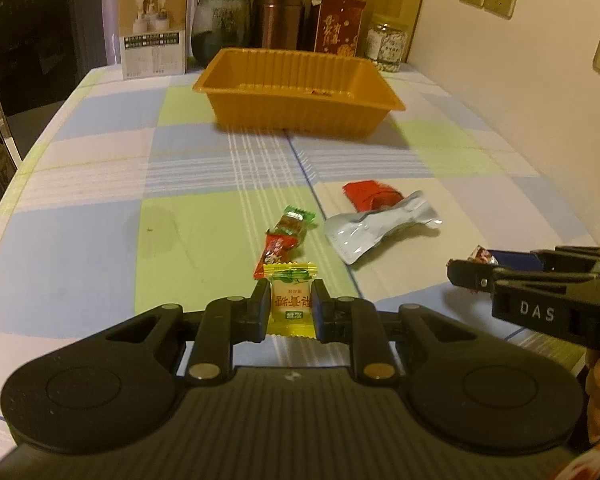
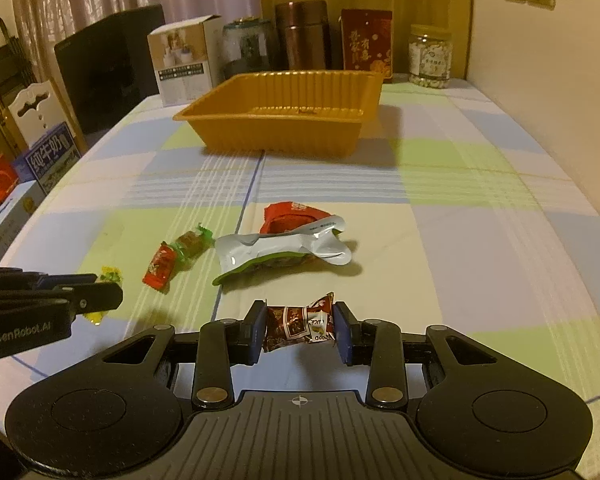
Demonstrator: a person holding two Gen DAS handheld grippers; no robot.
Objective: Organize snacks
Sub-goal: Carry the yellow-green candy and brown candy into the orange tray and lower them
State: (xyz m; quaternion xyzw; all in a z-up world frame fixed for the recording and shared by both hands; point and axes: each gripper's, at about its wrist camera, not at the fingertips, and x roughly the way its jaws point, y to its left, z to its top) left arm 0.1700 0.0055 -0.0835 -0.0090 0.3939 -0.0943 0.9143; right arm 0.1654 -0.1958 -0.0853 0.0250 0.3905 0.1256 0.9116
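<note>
My left gripper (image 1: pixel 290 300) is shut on a yellow-and-white wrapped candy (image 1: pixel 290 299), held just above the checked tablecloth. My right gripper (image 2: pixel 300 324) is shut on a brown-and-red wrapped candy (image 2: pixel 298 323), also lifted off the cloth. On the cloth lie a red candy (image 1: pixel 274 251) (image 2: pixel 160 267), a green-ended candy (image 1: pixel 294 222) (image 2: pixel 191 242), a silver pouch (image 1: pixel 374 228) (image 2: pixel 284 254) and a red packet (image 1: pixel 370 194) (image 2: pixel 290 216). An orange plastic tray (image 1: pixel 300 92) (image 2: pixel 284 110) stands farther back in the middle. Each gripper shows at the edge of the other's view.
Behind the tray stand a white box (image 1: pixel 154 30), a dark glass jar (image 1: pixel 220 26), copper canisters (image 1: pixel 280 14), a red box (image 1: pixel 340 26) and a jar of nuts (image 2: pixel 429 56). A wall runs along the right. Boxes (image 2: pixel 48 156) sit beyond the table's left edge.
</note>
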